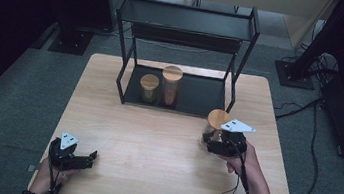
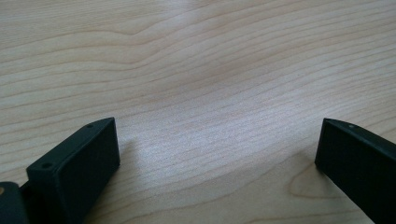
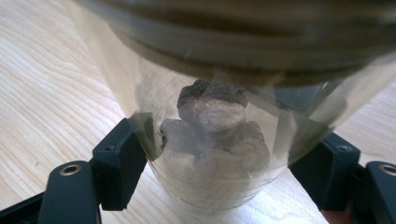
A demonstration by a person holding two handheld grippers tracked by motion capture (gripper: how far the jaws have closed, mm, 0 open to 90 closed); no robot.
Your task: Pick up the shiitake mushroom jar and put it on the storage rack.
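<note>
A glass jar (image 1: 215, 125) with a round wooden lid stands at the right of the wooden table (image 1: 154, 140), just in front of the rack. My right gripper (image 1: 210, 141) is shut on it. In the right gripper view the clear jar (image 3: 219, 154) sits between both black jaws, holding grey-brown lumps, its lid band across the top. My left gripper (image 1: 93, 158) rests near the table's front left corner with its jaws wide apart; in the left gripper view my left gripper (image 2: 217, 149) has only bare table wood between its fingers.
A black metal rack (image 1: 188, 23) stands at the back middle of the table. On its lower tray are a short jar (image 1: 149, 88) and a taller jar (image 1: 170, 85), both with wooden lids. Cables and stand bases lie on the grey floor to the right.
</note>
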